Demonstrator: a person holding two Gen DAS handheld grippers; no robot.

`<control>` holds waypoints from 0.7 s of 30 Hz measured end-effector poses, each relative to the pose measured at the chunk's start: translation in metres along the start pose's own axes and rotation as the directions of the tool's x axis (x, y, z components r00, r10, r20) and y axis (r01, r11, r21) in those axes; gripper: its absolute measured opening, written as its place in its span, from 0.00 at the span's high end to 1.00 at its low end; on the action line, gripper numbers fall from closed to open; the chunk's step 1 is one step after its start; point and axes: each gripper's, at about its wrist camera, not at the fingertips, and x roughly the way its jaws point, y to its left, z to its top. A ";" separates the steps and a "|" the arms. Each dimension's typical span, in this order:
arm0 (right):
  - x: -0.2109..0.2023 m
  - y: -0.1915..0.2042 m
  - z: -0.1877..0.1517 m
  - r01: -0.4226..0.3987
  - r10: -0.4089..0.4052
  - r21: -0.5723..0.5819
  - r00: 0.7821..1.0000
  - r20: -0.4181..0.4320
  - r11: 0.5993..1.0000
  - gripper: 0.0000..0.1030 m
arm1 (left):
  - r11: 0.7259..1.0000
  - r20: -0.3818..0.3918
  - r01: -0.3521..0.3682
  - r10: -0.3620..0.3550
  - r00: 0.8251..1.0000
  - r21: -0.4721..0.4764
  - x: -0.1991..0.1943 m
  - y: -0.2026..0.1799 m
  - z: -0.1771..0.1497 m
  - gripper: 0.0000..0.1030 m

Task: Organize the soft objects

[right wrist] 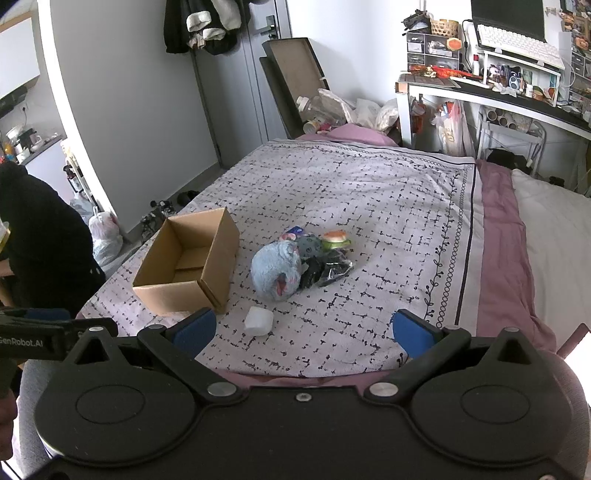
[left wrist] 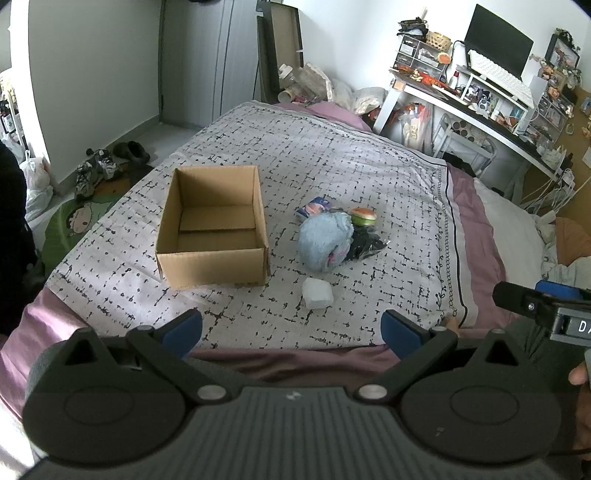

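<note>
Both grippers hang low over the near edge of the bed (left wrist: 369, 155), each with its blue-padded fingers spread wide apart and nothing between them: the left gripper (left wrist: 291, 332) and the right gripper (right wrist: 303, 330). Just past them lies a small white soft block (left wrist: 317, 292), squarish and a little crumpled, alone on the bedspread (right wrist: 369, 192), a pale quilted cloth marked with black dashes in a grid and edged with a looped border.

Further in, an open cardboard box (left wrist: 212, 225) stands upright on the spread, plain brown, flaps folded inside, with nothing in it. Beside it, apart from its wall, sits the pile of soft things: a fluffy light-blue plush (left wrist: 325, 236), rounded and fuzzy, with a pink patch on its underside; a glossy black crinkled bag (left wrist: 367, 242) touching it; a squishy burger-shaped toy (left wrist: 362, 216) behind; and a small blue printed packet (left wrist: 314, 207), perhaps tissues, though it is too small to tell.

From the left wrist the box shows its full open mouth and floor, and shoes (left wrist: 99, 170) lie on the floor beyond the bed. From the right wrist the box is seen corner-on, dark coats (right wrist: 203, 22) hang by the door, and the cluttered white desk (right wrist: 480, 88) with its keyboard stands closer.
</note>
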 end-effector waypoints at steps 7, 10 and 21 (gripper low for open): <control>-0.001 0.002 0.001 0.006 -0.006 -0.004 1.000 -0.002 1.000 0.00 | 1.000 0.001 0.001 -0.001 1.000 0.003 0.000 0.001 -0.003 0.01; -0.002 0.001 0.002 0.006 -0.006 0.000 1.000 -0.001 1.000 0.00 | 1.000 0.002 0.002 -0.002 1.000 0.006 -0.001 0.001 -0.003 0.01; -0.001 -0.001 0.003 0.010 -0.010 0.002 1.000 -0.004 1.000 0.00 | 1.000 0.002 0.001 -0.001 1.000 0.018 -0.002 -0.006 -0.001 0.01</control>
